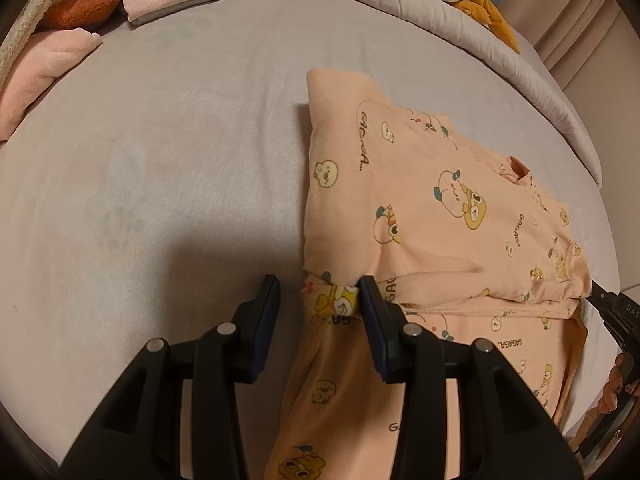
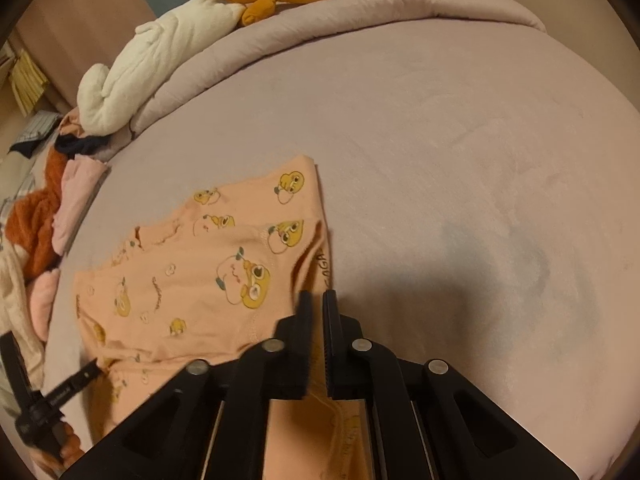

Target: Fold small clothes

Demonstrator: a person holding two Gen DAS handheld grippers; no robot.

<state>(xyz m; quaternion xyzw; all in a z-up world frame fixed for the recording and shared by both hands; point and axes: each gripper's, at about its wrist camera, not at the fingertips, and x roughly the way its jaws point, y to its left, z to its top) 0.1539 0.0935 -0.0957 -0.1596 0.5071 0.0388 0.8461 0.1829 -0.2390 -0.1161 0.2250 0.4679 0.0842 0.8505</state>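
The left claw [image 1: 318, 300] stands part open at the near left corner of the peach printed garment [image 1: 432, 208]; its right finger touches a bunched bit of the cloth and its left finger is clear over the bed [image 1: 180, 140], so it grips nothing that I can see. The right claw [image 2: 317, 300] is clenched tight at the garment's near right edge, seemingly pinching a fold, though the cloth between the pads is not clearly visible. The garment lies flat on the bed with its sides already turned in, so I judge the folding about midway: the lower part toward the camera has yet to be brought up over the top.
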